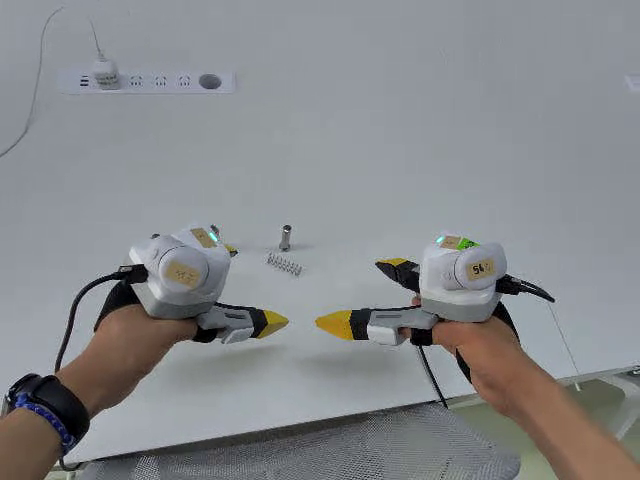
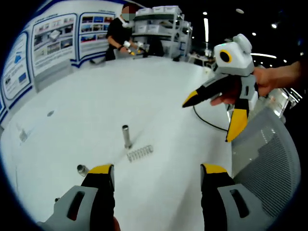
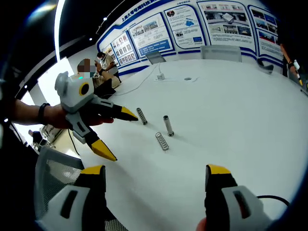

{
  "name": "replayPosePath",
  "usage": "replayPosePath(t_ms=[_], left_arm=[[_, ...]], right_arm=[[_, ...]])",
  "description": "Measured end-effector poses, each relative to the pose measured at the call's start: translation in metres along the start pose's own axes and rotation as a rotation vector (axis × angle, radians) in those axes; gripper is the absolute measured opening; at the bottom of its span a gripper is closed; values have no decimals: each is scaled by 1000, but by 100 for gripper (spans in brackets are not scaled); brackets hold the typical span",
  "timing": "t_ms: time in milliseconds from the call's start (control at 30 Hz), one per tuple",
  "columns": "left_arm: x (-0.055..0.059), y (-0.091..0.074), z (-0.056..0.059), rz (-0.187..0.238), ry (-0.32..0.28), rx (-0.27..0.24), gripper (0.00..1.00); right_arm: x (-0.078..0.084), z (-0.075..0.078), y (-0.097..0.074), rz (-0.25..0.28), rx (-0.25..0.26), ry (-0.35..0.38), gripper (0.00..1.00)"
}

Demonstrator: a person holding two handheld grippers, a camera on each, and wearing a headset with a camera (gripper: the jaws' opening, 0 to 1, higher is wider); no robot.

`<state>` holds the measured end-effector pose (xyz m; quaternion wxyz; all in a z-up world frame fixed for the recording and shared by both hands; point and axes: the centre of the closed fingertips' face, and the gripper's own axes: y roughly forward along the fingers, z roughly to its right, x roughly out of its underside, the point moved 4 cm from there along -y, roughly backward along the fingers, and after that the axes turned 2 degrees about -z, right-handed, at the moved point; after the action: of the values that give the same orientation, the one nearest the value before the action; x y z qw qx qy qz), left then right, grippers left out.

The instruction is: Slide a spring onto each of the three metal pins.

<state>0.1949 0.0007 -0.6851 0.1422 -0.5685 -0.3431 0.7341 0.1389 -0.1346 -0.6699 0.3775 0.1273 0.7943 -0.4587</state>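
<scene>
A short metal pin (image 1: pixel 285 236) stands upright on the white table (image 1: pixel 400 150), with a loose spring (image 1: pixel 284 263) lying just in front of it. Both grippers hover at the near edge, jaws wide apart and pointing at each other: left gripper (image 1: pixel 253 286), right gripper (image 1: pixel 355 292). Neither holds anything. In the left gripper view the pin (image 2: pixel 126 136) and spring (image 2: pixel 140 152) lie beyond my open left gripper (image 2: pixel 158 175); a second pin (image 2: pixel 82 169) stands closer. In the right gripper view my right gripper (image 3: pixel 155 170) faces the spring (image 3: pixel 162 141), the pin (image 3: pixel 168 125) and a coiled-looking upright piece (image 3: pixel 142 116).
A white power strip (image 1: pixel 145 80) with a plug and cable lies at the far left of the table. A grey mesh chair (image 1: pixel 380 445) sits below the front edge. A person (image 2: pixel 120 33) stands at the far end of the table.
</scene>
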Motion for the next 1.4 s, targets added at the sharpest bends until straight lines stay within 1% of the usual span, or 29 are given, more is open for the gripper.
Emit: replayPosePath(t_ms=[67,167,233,467,767,900,1033,1167,1300,1400], left_arm=[[-2,4,-1,1,2,9,74],[-4,13,0,-12,10,30,73],[-6,17,0,-18,27,38,73],[-10,29,-2,-32,45,57,73],[-8,51,0,-53,47,91,71],[-6,59,-1,-67,38,105,70],[-2,62,-2,-84,36,110,68],[3,61,-1,-102,43,109,67],[7,58,0,-102,36,110,67],[9,57,1,-108,44,107,65]], right_arm=[[1,0,-1,-1,1,3,86],[5,0,-2,-2,3,10,87],[7,-1,-3,-6,3,11,87],[11,-1,-4,-8,4,21,87],[13,2,-5,-11,5,35,86],[13,3,-5,-6,5,40,86],[13,3,-5,-9,3,39,86],[13,4,-4,-6,3,43,87],[13,3,-3,-9,1,42,87],[13,1,-2,-11,-4,42,87]])
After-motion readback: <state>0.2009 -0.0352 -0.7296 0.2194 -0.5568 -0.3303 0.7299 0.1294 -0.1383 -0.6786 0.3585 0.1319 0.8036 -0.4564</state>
